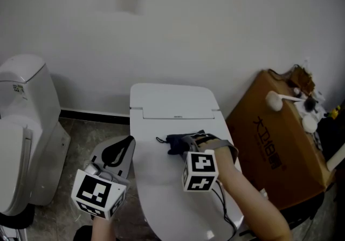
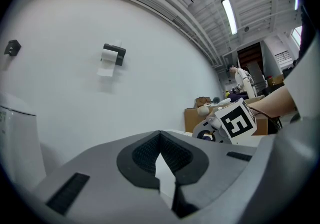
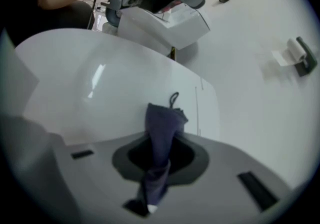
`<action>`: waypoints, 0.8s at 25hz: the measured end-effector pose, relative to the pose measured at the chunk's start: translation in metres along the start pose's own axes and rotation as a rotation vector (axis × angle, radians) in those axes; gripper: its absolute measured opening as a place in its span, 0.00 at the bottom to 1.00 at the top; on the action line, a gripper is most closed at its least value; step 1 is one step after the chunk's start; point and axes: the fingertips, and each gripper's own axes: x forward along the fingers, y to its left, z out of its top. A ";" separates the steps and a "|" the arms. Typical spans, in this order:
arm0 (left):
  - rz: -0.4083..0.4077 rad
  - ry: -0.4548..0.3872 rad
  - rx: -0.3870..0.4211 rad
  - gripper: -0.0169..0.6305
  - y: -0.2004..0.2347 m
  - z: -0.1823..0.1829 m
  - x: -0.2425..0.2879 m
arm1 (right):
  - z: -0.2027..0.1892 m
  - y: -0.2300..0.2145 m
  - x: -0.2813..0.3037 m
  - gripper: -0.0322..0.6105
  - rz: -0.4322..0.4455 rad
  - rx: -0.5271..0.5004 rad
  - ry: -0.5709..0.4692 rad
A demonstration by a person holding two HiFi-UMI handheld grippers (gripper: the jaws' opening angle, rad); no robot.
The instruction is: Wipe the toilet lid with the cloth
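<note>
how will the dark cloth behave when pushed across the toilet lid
Probably floppy: the cloth crumples in soft folds where the right gripper clamps it. It looks thin and light, so it may bunch on the glossy toilet lid.

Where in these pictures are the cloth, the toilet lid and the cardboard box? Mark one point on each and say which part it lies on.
cloth (image 1: 177, 143): head view, its dark bunched middle.
toilet lid (image 1: 161, 194): head view, bare white top surface.
cardboard box (image 1: 269, 151): head view, its brown printed side.
</note>
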 end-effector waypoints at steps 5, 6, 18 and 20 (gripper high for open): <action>-0.009 -0.002 0.002 0.05 -0.005 -0.002 0.004 | 0.019 -0.002 0.000 0.15 0.004 -0.017 -0.020; -0.013 -0.001 0.002 0.05 -0.006 -0.003 0.005 | 0.024 -0.002 0.000 0.15 0.006 -0.019 -0.026; 0.004 0.002 -0.022 0.05 0.001 -0.005 0.004 | 0.088 -0.003 0.002 0.15 0.010 -0.090 -0.099; 0.017 0.006 -0.018 0.05 0.003 -0.004 0.002 | 0.096 -0.003 0.002 0.15 0.012 -0.099 -0.110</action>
